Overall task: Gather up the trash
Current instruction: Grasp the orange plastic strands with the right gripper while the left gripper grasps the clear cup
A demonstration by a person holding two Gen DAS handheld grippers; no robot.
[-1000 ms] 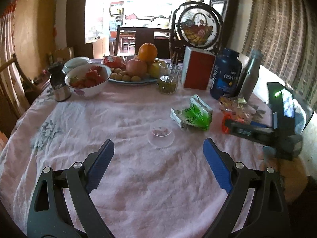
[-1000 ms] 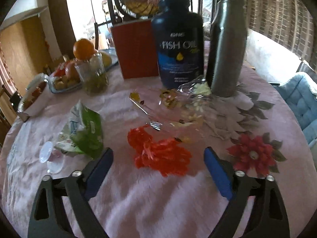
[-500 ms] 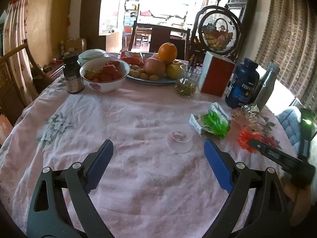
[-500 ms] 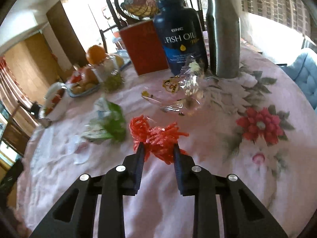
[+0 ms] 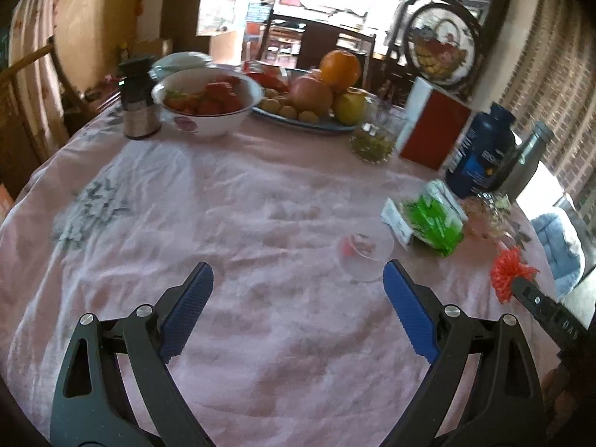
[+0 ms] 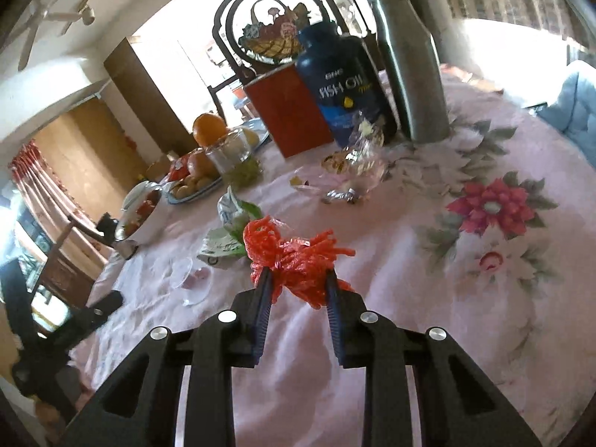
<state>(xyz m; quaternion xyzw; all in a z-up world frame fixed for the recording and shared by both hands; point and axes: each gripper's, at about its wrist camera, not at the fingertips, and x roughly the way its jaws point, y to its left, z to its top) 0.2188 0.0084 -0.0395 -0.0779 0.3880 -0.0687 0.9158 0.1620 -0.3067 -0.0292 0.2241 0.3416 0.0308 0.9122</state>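
My right gripper (image 6: 298, 283) is shut on a red plastic net (image 6: 294, 257) and holds it above the pink tablecloth (image 6: 409, 316); the net also shows in the left wrist view (image 5: 508, 272). My left gripper (image 5: 298, 290) is open and empty over the cloth. A clear plastic cup (image 5: 367, 257) lies on its side just beyond its right finger. A green and white wrapper (image 5: 428, 218) and a crumpled clear wrapper (image 6: 354, 171) lie further right.
At the back of the table stand a bowl of strawberries (image 5: 206, 100), a fruit plate (image 5: 316, 111), a glass (image 5: 374, 136), a red box (image 5: 432, 130), a fish oil bottle (image 6: 342, 85), a steel flask (image 6: 409, 63) and a dark jar (image 5: 139, 100).
My right gripper closed on the red net and lifted it off the cloth. My left gripper swung left, so the trash now sits to its right.
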